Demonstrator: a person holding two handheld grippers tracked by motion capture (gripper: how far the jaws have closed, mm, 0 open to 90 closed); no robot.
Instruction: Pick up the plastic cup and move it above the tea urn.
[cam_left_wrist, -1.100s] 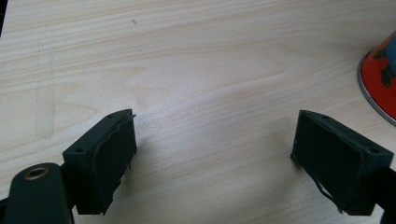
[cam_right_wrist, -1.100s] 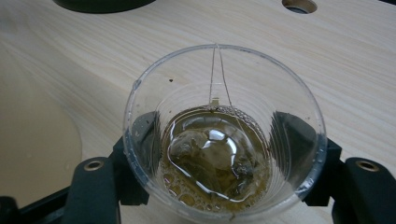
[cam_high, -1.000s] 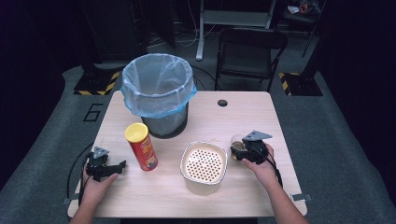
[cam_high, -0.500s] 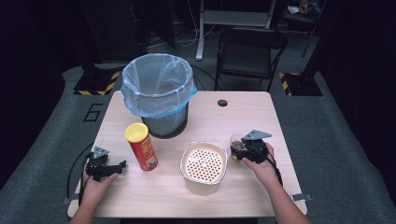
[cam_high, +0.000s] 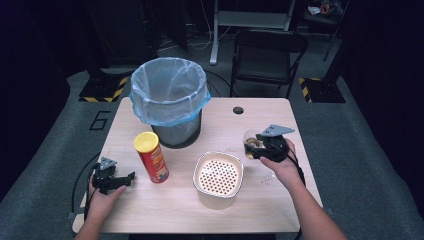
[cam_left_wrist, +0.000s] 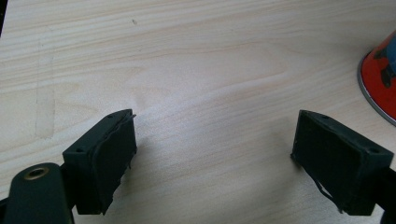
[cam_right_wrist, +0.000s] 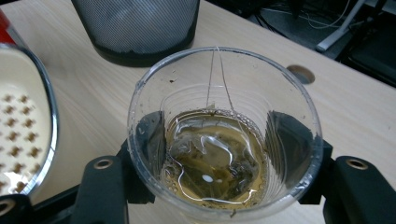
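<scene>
Pale wooden table: right gripper has just closed its jaws around the clear cup of tea, at three o'clock of the strainer bowl, emptying not yet begun, while left gripper rests open, holding nothing.

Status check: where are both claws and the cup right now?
Right claw shut on clear cup of brownish liquid, tea bag inside. Left claw open on the table. Strainer bowl just left of cup.
</scene>
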